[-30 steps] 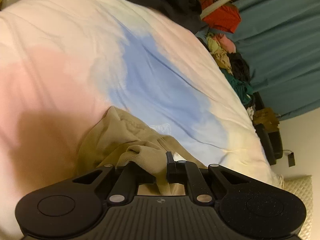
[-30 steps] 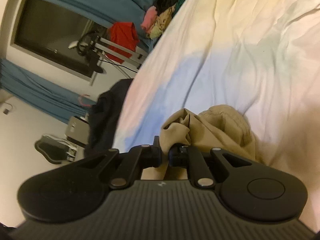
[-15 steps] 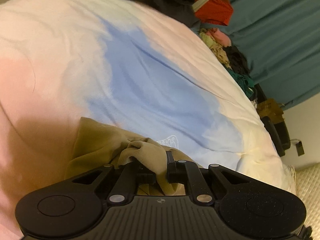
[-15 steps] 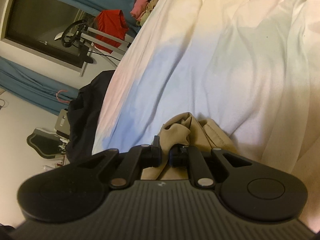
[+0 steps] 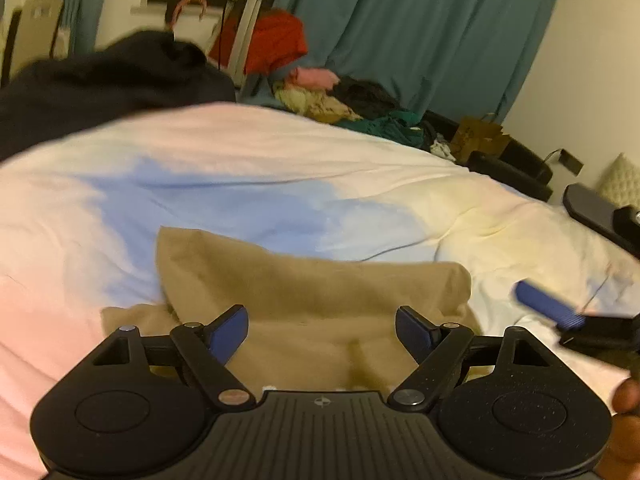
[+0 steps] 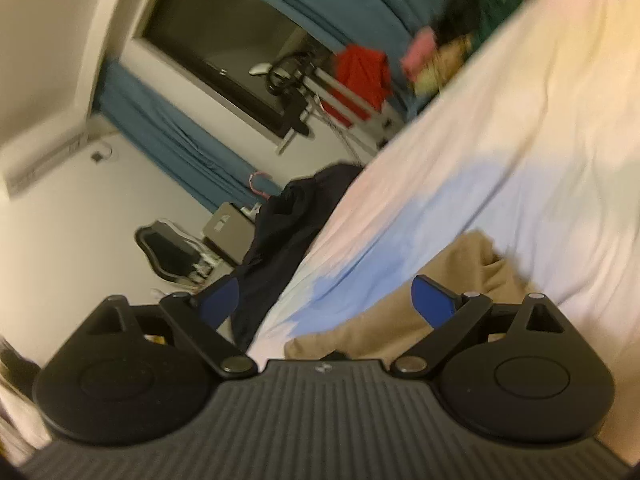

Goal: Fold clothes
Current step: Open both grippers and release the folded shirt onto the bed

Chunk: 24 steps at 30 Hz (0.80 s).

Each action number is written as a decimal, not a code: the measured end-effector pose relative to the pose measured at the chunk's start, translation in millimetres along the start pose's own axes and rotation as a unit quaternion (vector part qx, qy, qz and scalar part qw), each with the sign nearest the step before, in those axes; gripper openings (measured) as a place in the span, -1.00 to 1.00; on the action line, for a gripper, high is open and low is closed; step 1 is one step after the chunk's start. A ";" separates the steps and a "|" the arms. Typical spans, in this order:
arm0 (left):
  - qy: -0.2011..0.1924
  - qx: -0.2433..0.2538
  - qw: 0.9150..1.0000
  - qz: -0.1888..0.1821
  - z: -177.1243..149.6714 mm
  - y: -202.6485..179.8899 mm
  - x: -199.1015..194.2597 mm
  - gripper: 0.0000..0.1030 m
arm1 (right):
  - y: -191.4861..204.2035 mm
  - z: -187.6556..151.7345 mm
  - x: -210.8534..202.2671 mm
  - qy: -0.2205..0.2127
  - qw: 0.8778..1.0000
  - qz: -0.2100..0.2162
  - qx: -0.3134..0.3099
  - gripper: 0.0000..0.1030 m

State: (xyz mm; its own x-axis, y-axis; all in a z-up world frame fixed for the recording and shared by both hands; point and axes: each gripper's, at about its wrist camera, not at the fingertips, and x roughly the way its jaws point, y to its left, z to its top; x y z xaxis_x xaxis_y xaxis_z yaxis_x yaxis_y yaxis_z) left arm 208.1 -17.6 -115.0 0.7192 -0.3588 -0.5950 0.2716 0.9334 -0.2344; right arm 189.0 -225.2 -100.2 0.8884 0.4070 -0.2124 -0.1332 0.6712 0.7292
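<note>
A tan garment (image 5: 312, 296) lies folded flat on the pastel bedspread (image 5: 240, 176), just ahead of my left gripper (image 5: 322, 332), which is open and empty above its near edge. The right gripper's blue pad and black body show at the right of the left wrist view (image 5: 560, 316). In the right wrist view the tan garment (image 6: 452, 280) lies on the bedspread (image 6: 520, 152) under my right gripper (image 6: 326, 300), which is open and empty and tilted.
A dark garment (image 5: 112, 84) lies at the bed's far left edge. A pile of mixed clothes (image 5: 352, 108) sits beyond the bed by teal curtains (image 5: 420, 40). A red garment (image 6: 362, 76) hangs on a rack.
Both grippers were shut on bunched tan fabric. They have let go and opened wide, and the garment now lies flat on the bed. Both cameras have swung sharply.
</note>
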 end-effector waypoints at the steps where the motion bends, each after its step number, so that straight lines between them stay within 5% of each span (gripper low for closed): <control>1: -0.004 0.009 1.000 0.005 -2.3 -2.4 -3.3 0.65 | 4.5 -0.7 -3.2 0.006 1.000 -0.011 -0.026 0.64; 3: -0.009 0.020 0.999 0.025 -6.0 -3.6 -7.7 0.65 | 9.9 -4.5 -3.6 0.034 0.996 -0.048 -0.068 0.04; 6: -0.008 0.031 0.998 0.054 -9.4 -1.2 -9.3 0.65 | 9.8 -14.9 7.4 0.072 0.987 -0.091 -0.111 -0.46; 13: 0.020 0.049 0.995 0.084 -10.4 9.9 13.3 0.65 | 1.9 -36.4 56.0 0.127 0.957 -0.175 -0.195 -0.48; 24: 0.027 0.063 0.994 0.083 -15.1 10.0 21.5 0.65 | -6.5 -43.4 66.8 0.123 0.955 -0.189 -0.191 -0.51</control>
State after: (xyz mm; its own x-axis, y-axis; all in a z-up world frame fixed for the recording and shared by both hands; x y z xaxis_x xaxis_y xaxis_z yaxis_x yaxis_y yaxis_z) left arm 216.7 -16.0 -141.8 0.7263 -0.1967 -0.6586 0.2333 0.9718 -0.0329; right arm 230.2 -175.5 -147.4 0.7810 0.1929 -0.5940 -0.0157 0.9569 0.2900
